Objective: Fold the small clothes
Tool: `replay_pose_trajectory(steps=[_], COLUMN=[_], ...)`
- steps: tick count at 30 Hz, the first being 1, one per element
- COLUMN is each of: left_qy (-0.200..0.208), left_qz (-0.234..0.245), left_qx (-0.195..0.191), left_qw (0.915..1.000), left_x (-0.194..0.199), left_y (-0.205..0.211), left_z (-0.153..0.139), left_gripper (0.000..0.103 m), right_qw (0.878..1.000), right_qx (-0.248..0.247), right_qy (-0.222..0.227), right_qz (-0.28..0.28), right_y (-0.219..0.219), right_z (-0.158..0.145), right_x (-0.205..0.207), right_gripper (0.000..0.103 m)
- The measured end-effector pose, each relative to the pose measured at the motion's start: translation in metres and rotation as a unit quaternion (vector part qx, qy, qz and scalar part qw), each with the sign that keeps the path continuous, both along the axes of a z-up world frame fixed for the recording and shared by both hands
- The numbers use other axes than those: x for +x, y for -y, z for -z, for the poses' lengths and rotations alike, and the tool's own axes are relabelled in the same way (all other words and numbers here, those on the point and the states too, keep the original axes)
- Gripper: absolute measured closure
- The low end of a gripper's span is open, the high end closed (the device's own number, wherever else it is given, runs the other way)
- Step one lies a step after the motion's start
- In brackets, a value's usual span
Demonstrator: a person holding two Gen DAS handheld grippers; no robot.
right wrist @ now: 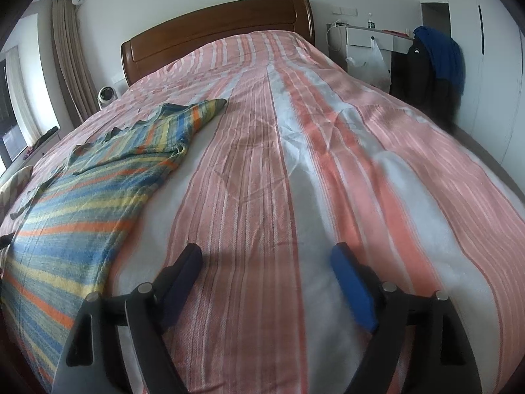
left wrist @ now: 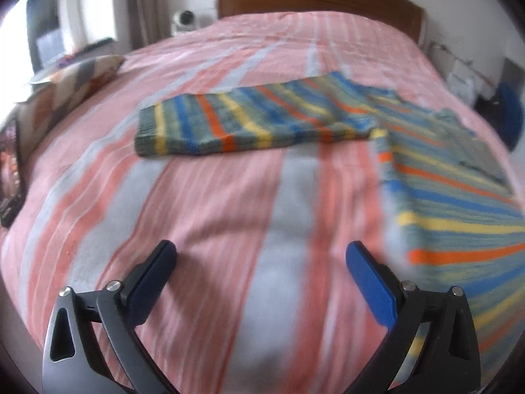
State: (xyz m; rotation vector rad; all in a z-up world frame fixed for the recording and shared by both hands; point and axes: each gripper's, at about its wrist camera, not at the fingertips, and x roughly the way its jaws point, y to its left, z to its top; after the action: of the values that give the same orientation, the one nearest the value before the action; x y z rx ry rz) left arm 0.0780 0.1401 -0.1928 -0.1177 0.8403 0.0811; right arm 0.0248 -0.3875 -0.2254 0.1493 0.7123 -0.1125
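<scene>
A bed covered by a pink, coral and white striped bedspread (right wrist: 328, 164) fills both wrist views. The left gripper (left wrist: 261, 256) hangs above the bedspread with its two blue-padded jaws spread wide and nothing between them. Ahead of it and off to its right lies a small knitted sweater (left wrist: 249, 121) with blue, yellow, orange and grey-green stripes; one sleeve stretches out flat across the bed in front of this gripper, while the sweater's body runs down past the right-hand jaw, near it but not touching. The right gripper (right wrist: 265, 256) likewise has its jaws wide apart and holds nothing, with only bare bedspread between the pads. From this gripper the sweater (right wrist: 85, 197) lies to its left, spread flat, its nearest edge just beside the left-hand jaw. A brown wooden headboard (right wrist: 216, 23) stands far ahead of both grippers
</scene>
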Motion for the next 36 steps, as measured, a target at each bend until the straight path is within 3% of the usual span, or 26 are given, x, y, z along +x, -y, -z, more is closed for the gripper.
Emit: replay_pose_trajectory(steps=[3,6,8,11,13,15,16,17,18,19,23,25,27,29,33,34,36], left_qy=[0.017,0.025,-0.003,-0.076,-0.104,-0.099,-0.095,-0.088,-0.081,-0.078,-0.025,0.015,0.054,0.082,0.097,0.089,0.045], left_qz=[-0.007,-0.061,-0.092,-0.136,-0.130,-0.118,-0.110,-0.106,-0.105,-0.107,-0.093,-0.060,0.006,0.068,0.162,0.181,0.229], left_qx=[-0.063,-0.107,-0.130,-0.143,-0.126,-0.075,-0.057,-0.055,-0.058,-0.063,-0.013,-0.005,-0.003,0.005,0.006,-0.002,-0.025], left_qw=[0.9979,0.9920,0.9873,0.9774,0.9780,0.9852,0.9877,0.9889,0.9895,0.9893,0.9952,0.9981,0.9985,0.9943,0.9820,0.9794,0.9720], left_x=[0.011,0.041,0.064,0.094,0.102,0.105,0.107,0.108,0.109,0.112,0.121,0.124,0.128,0.130,0.132,0.136,0.148], left_y=[-0.024,-0.075,-0.108,-0.144,-0.142,-0.127,-0.119,-0.115,-0.114,-0.112,-0.089,-0.060,-0.009,0.045,0.137,0.157,0.201], left_z=[-0.030,-0.057,-0.053,-0.022,-0.007,-0.006,-0.006,-0.007,-0.008,-0.011,-0.055,-0.090,-0.132,-0.160,-0.174,-0.169,-0.143], left_gripper=[0.001,0.001,0.001,0.003,0.007,0.020,0.044,0.075,0.090,0.093,0.095,0.095,0.095,0.095,0.093,0.086,0.046], right_qw=[1.000,1.000,1.000,1.000,1.000,1.000,1.000,1.000,1.000,1.000,1.000,1.000,1.000,1.000,1.000,1.000,1.000], right_qx=[0.003,0.002,0.000,-0.001,-0.003,-0.006,-0.008,-0.008,-0.009,-0.009,-0.008,-0.008,-0.008,-0.008,-0.007,-0.007,-0.007], right_qy=[0.003,0.005,0.005,0.006,0.006,0.007,0.007,0.007,0.008,0.007,0.008,0.008,0.008,0.007,0.007,0.007,0.007], right_qz=[-0.004,-0.008,-0.009,-0.009,-0.008,-0.008,-0.007,-0.007,-0.007,-0.007,-0.007,-0.007,-0.007,-0.008,-0.008,-0.008,-0.008], right_y=[0.000,-0.001,-0.002,-0.002,-0.003,-0.004,-0.005,-0.005,-0.005,-0.005,-0.005,-0.005,-0.005,-0.005,-0.004,-0.004,-0.004], right_z=[0.000,0.001,0.002,0.002,0.002,0.002,0.003,0.003,0.003,0.003,0.003,0.003,0.003,0.003,0.003,0.003,0.003], right_x=[-0.001,-0.001,-0.001,-0.001,-0.001,-0.001,-0.002,-0.002,-0.002,-0.002,-0.002,-0.002,-0.002,-0.002,-0.003,-0.003,-0.003], right_gripper=[0.019,0.017,0.017,0.017,0.016,0.016,0.016,0.016,0.016,0.016,0.016,0.016,0.016,0.016,0.015,0.015,0.015])
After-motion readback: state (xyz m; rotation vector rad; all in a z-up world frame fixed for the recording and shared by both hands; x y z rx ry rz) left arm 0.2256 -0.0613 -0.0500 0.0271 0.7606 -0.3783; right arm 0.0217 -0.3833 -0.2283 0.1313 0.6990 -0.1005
